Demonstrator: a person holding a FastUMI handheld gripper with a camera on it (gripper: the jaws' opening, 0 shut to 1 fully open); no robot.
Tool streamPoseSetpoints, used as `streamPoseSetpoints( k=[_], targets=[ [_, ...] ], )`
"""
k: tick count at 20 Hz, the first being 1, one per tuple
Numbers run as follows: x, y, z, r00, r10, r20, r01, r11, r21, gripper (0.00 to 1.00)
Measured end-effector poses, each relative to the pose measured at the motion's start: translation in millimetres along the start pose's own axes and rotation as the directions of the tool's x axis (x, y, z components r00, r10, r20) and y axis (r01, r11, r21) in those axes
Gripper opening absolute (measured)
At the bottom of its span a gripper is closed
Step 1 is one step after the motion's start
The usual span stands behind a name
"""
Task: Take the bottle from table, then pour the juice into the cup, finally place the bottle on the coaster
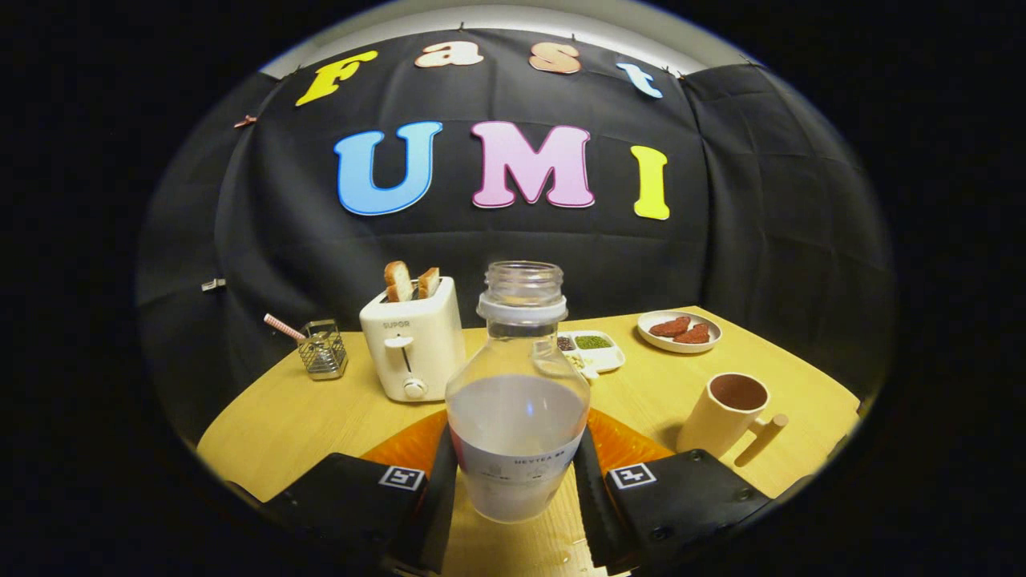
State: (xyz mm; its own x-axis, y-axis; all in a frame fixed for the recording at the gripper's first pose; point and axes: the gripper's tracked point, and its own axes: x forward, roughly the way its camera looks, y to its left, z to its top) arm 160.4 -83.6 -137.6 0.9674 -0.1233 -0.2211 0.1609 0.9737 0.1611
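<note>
A clear uncapped bottle (518, 401), about half full of pale juice, stands upright between my fingers. My gripper (517, 481) is shut on the bottle's lower body, one finger pressing each side. An orange coaster (621, 445) lies on the table right behind the bottle, partly hidden by the bottle and my fingers. A cream cup (725, 413) with a stick-like handle stands to the right, beyond my right finger, its inside dark.
A white toaster (413, 344) with two bread slices stands beyond the bottle to the left. Further left is a wire holder (323, 349) with a straw. Behind the bottle are a sectioned dish (591, 351) and a plate (680, 332) of reddish food. Wooden table (280, 417).
</note>
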Motion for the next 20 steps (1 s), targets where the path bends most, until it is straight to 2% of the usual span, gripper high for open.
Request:
streamPoseSetpoints(
  k=[3, 9, 17, 20],
  targets=[
    [-5, -4, 16, 1.000, 0.018, -0.021, -0.015, 0.989, 0.145, 0.69],
    [-14, -16, 27, 0.994, 0.037, -0.099, 0.001, 0.932, 0.363, 0.69],
    [-3, -58, 34, 0.989, 0.084, -0.125, 0.010, 0.790, 0.613, 0.68],
    [3, -67, 32, 0.984, 0.120, -0.135, 0.010, 0.707, 0.707, 0.68]
  ],
)
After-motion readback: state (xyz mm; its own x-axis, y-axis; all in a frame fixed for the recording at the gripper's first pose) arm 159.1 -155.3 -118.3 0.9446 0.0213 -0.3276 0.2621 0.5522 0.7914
